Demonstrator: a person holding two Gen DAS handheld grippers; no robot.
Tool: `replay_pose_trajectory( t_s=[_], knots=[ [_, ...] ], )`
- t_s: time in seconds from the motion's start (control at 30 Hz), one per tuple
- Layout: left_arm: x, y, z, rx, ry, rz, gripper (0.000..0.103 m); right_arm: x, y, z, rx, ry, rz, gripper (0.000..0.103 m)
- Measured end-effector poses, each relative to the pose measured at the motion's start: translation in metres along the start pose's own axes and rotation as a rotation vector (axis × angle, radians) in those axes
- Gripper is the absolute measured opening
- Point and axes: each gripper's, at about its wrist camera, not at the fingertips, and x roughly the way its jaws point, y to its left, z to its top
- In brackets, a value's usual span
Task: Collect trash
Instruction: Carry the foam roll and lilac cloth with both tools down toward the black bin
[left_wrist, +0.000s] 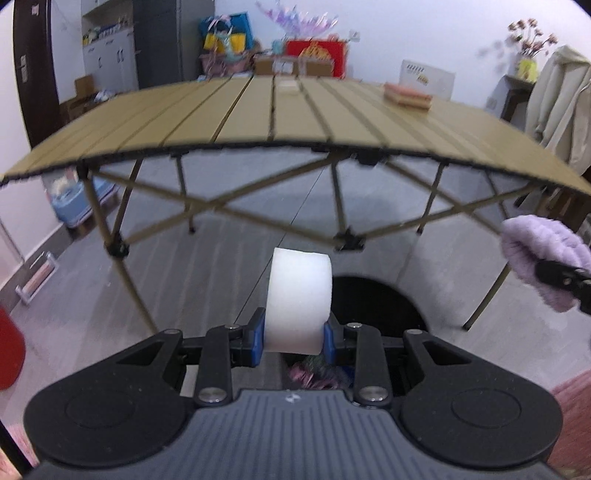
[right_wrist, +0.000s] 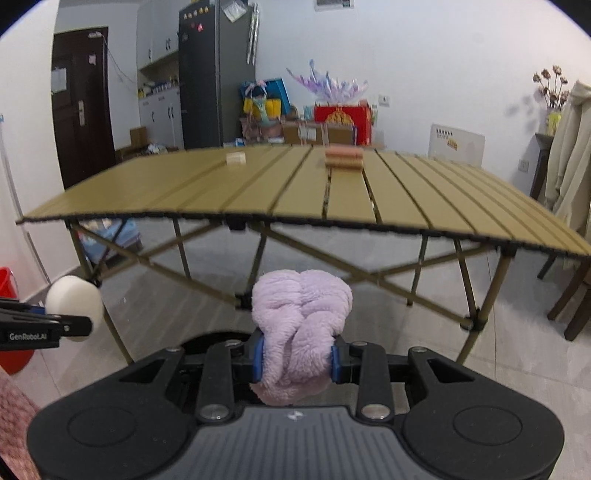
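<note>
Below the left gripper (left_wrist: 293, 341), pinching white foam (left_wrist: 300, 299), the dark bin (left_wrist: 369, 306) is centred before release; right gripper (right_wrist: 297, 360) pinches lilac cloth (right_wrist: 299, 325).

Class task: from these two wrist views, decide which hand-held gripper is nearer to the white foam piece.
Left. The left hand-held gripper is shut on the white foam piece; the right hand-held gripper, off to its side, is shut on a purple fluffy cloth.
</note>
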Motion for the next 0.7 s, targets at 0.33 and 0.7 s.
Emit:
replay_pose_trajectory(
  t_s=[0.33,0.7],
  knots=[
    [0.037,0.021,-0.024,-0.038,0.118,0.067,0.029,0.039,-0.01,-0.028,0.027,0.122,-0.063,0.031],
    [0.076,0.026,-0.032,-0.054,0.254,0.126,0.029,0.076,-0.032,-0.044,0.102,0.21,-0.12,0.031]
  ],
)
